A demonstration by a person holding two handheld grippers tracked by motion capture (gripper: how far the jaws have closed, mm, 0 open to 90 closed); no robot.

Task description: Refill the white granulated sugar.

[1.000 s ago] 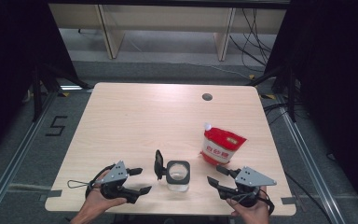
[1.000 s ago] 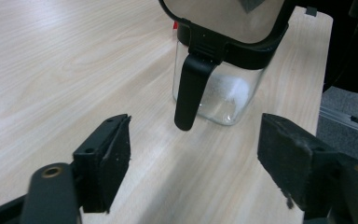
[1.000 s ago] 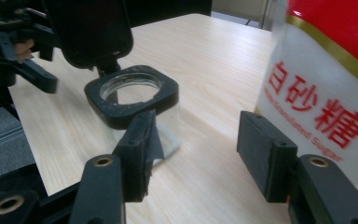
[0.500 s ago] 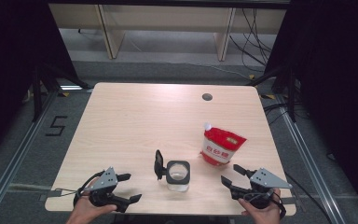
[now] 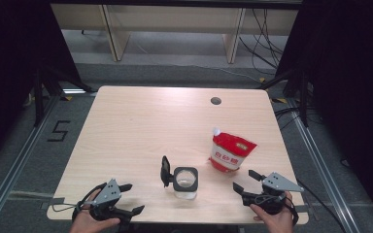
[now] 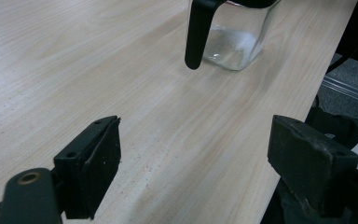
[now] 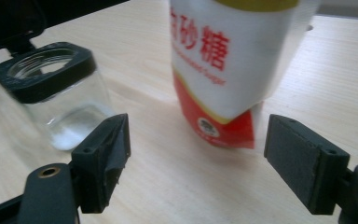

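At lower centre of the high view, we see the glass jar (image 5: pixel 185 182) with its black lid flipped open, the red-and-white pouch (image 5: pixel 229 152) just right; our left gripper (image 5: pixel 126 199) gapes empty, our right gripper (image 5: pixel 245 181), jaws just widened, empty too.

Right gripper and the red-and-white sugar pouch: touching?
Apart. In the right gripper view, the right gripper has open jaws with bare table between them and the sugar pouch; the high view shows that gap too.

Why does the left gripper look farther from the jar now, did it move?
Yes. The left gripper slid toward the table's near edge, away from the jar.
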